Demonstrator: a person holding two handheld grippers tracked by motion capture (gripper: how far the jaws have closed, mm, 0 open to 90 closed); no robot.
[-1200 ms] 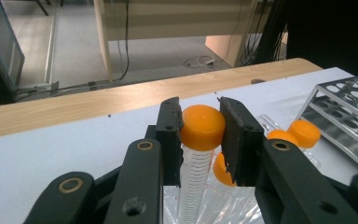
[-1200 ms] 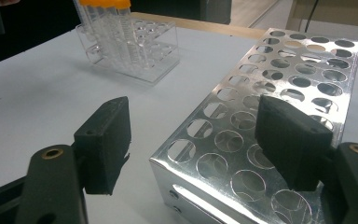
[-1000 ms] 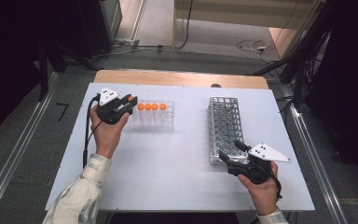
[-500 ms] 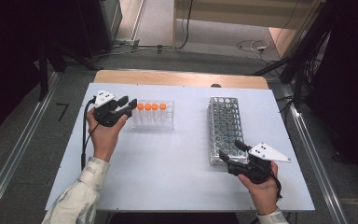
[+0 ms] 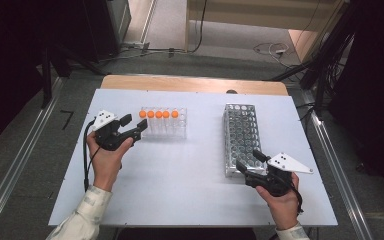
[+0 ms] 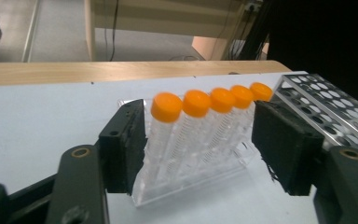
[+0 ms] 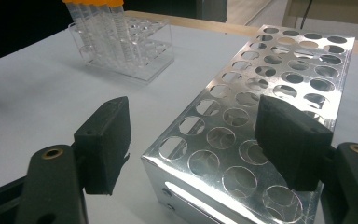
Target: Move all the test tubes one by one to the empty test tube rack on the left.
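On the white table (image 5: 180, 185), left of the metal rack (image 5: 242, 137), stands a clear rack (image 5: 167, 131) holding five orange-capped tubes (image 5: 158, 114) in one row. The left gripper (image 5: 134, 128) sits just beside the clear rack's left end; its jaws have just been opening and now stand released, apart. In the left gripper view the nearest tube (image 6: 166, 108) lies in the gap between the jaws, with neither pad pressing on it. The right gripper (image 5: 247, 161) is at the near end of the metal rack, jaws spread wide either side of that rack's near corner, grasping nothing. All holes seen in the metal rack are unfilled.

The table top is plain matt white, with a wooden strip (image 5: 190, 84) along its far edge. Beyond the metal rack lies grey carpeted floor (image 5: 170, 60) with loose cables (image 5: 270, 49) and wooden furniture behind. Metal rails (image 5: 15, 170) run along both sides of the table. No readable writing or brand is seen on either rack; the tubes carry fine graduation marks too small to read.
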